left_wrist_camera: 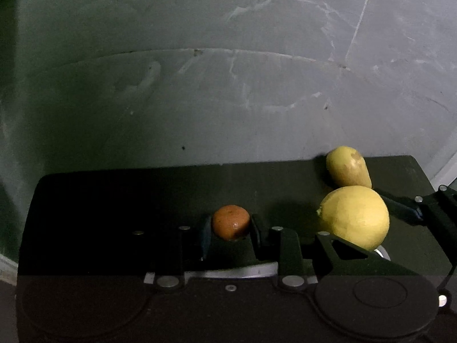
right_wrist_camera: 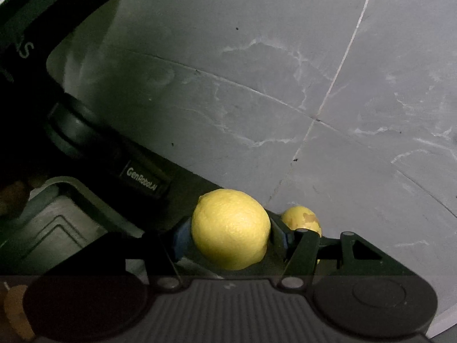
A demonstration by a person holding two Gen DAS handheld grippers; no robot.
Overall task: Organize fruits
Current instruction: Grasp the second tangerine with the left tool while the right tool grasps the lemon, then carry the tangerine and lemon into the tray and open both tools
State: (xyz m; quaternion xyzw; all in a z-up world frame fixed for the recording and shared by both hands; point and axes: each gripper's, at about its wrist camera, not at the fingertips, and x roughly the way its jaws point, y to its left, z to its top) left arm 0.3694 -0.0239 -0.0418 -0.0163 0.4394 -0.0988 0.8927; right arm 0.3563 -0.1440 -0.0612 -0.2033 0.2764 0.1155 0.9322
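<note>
Left gripper (left_wrist_camera: 230, 228), fingers clamped on a small orange (left_wrist_camera: 230, 226) at lower centre; right gripper (right_wrist_camera: 230, 237) gripping a lemon (right_wrist_camera: 230, 228), both apparently lifted for sorting; pear (left_wrist_camera: 349, 167) behind, on black tray (left_wrist_camera: 142, 194).

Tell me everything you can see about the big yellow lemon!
The lemon is big, round and bright yellow, with bumpy, dimpled skin and a small pointed nub at one end. It looks whole and clean. The right gripper is shut on it, one blue-padded finger pressing each side. From the left wrist view it sits over the dark tray, right in front of a smaller, blotchy yellow fruit; whether they touch is unclear.
</note>
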